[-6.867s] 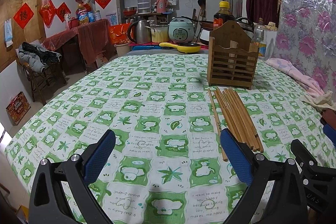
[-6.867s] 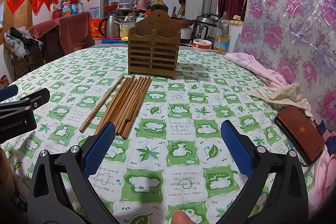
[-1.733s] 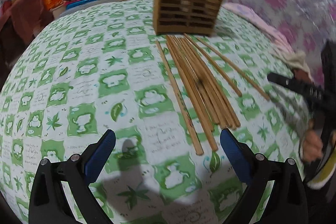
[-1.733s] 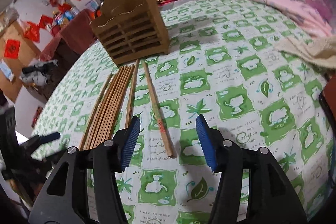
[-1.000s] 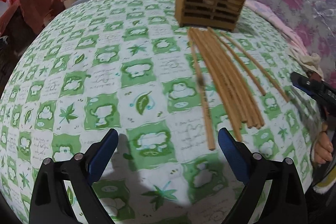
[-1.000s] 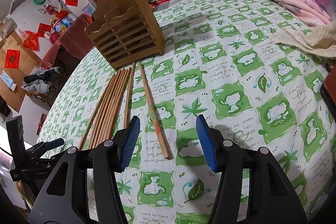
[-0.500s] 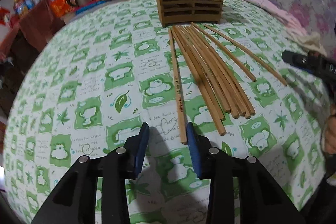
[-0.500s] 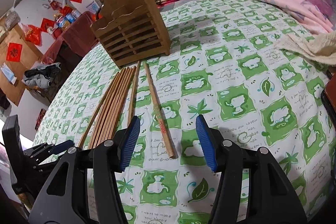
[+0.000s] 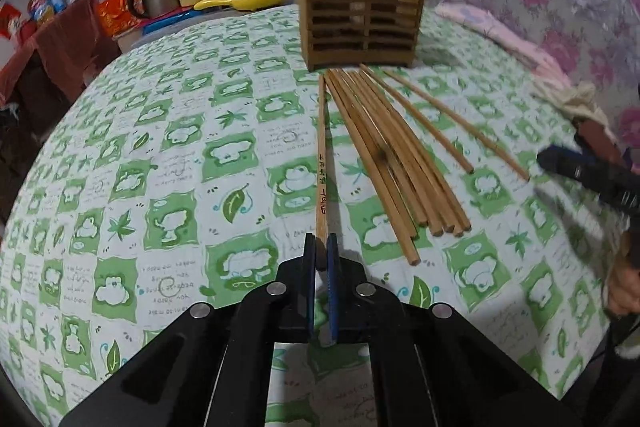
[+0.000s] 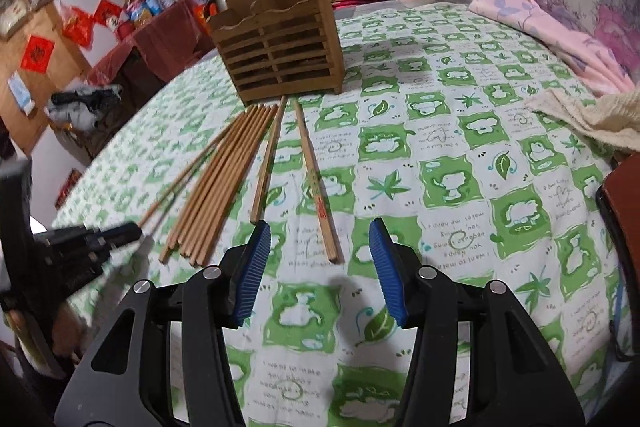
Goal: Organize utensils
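Your left gripper (image 9: pixel 321 247) has its blue pads pinched onto the near end of a single chopstick (image 9: pixel 321 163), the one with red printing on its shaft. Only the narrow width of that stick separates the pads. The stick runs straight away from you across the green-and-white tablecloth (image 9: pixel 168 163) toward the wooden utensil holder (image 9: pixel 362 15), its far tip close to the holder's base. From your right wrist view the same stick (image 10: pixel 176 185) looks angled up off the cloth, though the blur there makes this hard to confirm.

Your right gripper (image 10: pixel 320 255) hangs with its jaws about half open and nothing between them. Its pads (image 10: pixel 256 267) flank the near end of another printed chopstick (image 10: pixel 316 183), which lies flat on the cloth and is not touched.

The bundle of chopsticks (image 9: pixel 396 163) lies side by side just right of the held stick, fanning toward you from the holder's foot. Two more sticks (image 9: pixel 416 119) lie apart to the right of the bundle. The holder stands upright toward the far edge of the table. A cream cloth (image 10: pixel 592 115) and a pink cloth (image 10: pixel 560 39) sit near the right edge.
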### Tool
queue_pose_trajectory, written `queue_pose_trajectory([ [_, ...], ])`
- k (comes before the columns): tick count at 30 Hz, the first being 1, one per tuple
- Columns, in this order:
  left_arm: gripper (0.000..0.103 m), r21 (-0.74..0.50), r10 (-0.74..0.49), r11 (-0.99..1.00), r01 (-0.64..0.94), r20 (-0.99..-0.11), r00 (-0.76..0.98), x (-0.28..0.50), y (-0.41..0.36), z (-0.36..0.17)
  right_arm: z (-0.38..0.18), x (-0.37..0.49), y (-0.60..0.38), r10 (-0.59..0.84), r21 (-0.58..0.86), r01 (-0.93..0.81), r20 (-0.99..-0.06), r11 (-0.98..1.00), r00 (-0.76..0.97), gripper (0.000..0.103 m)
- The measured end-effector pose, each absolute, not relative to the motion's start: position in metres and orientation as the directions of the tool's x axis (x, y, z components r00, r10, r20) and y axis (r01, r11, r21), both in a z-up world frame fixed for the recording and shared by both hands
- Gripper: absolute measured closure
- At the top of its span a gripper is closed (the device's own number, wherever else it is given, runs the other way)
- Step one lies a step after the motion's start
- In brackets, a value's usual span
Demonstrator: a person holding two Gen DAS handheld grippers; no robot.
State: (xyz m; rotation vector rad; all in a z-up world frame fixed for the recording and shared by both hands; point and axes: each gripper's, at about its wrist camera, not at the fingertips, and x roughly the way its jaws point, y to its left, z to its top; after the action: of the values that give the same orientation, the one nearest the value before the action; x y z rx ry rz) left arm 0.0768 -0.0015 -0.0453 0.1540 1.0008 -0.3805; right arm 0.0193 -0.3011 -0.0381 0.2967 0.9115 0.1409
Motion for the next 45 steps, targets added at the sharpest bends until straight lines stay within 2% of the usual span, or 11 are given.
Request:
queue_pose_trajectory([
  [7,0.097,-0.139,-0.284,0.933,0.332,-0.851,0.442,0.089,0.013,-0.048,-0.047,0.025,-0.277,0.147,0.161,-0.025,-0.818,0.987,0.556,0.072],
  [9,0.097,-0.143,-0.285,0.932,0.332,-0.856,0.432,0.090,0.014,-0.049,-0.052,0.028,-0.273,0.120,0.127,-0.022,-0.838,0.992,0.533,0.085],
  [12,0.097,-0.142,-0.284,0.932,0.333,-0.859,0.427,0.091,0.014,-0.051,-0.057,0.031,-0.268,0.110,0.106,-0.037,-0.854,0.994,0.508,0.096],
  [16,0.097,-0.159,-0.291,0.929,0.333,-0.871,0.396,0.094,0.014,-0.055,-0.056,0.029,-0.262,0.096,0.080,-0.054,-0.851,0.995,0.516,0.096],
  [22,0.095,-0.217,-0.334,0.921,0.323,-0.867,0.370,0.098,0.020,-0.057,-0.058,0.033,-0.270,0.151,0.147,-0.048,-0.852,0.988,0.502,0.092],
  [28,0.076,-0.214,-0.341,0.915,0.342,-0.863,0.373,0.094,0.016,-0.055,-0.059,0.035,-0.269,0.146,0.141,-0.048,-0.853,0.989,0.501,0.092],
  [31,0.079,-0.192,-0.321,0.921,0.338,-0.866,0.383,0.096,0.014,-0.055,-0.058,0.034,-0.266,0.132,0.123,-0.051,-0.851,0.991,0.508,0.096],
  [32,0.090,-0.179,-0.311,0.924,0.338,-0.867,0.389,0.095,0.013,-0.056,-0.058,0.034,-0.265,0.129,0.118,-0.053,-0.850,0.992,0.510,0.096],
  [33,0.097,-0.178,-0.313,0.922,0.344,-0.867,0.387,0.095,0.012,-0.056,-0.058,0.034,-0.264,0.126,0.113,-0.056,-0.849,0.992,0.514,0.096],
  [39,0.097,-0.108,-0.272,0.934,0.339,-0.833,0.483,0.084,0.011,-0.041,-0.047,0.026,-0.268,0.131,0.130,-0.043,-0.812,0.991,0.569,0.097],
  [45,0.097,-0.060,-0.264,0.933,0.354,-0.783,0.563,0.073,0.005,0.002,-0.005,0.013,-0.285,0.136,0.183,-0.003,-0.723,0.983,0.677,0.097],
])
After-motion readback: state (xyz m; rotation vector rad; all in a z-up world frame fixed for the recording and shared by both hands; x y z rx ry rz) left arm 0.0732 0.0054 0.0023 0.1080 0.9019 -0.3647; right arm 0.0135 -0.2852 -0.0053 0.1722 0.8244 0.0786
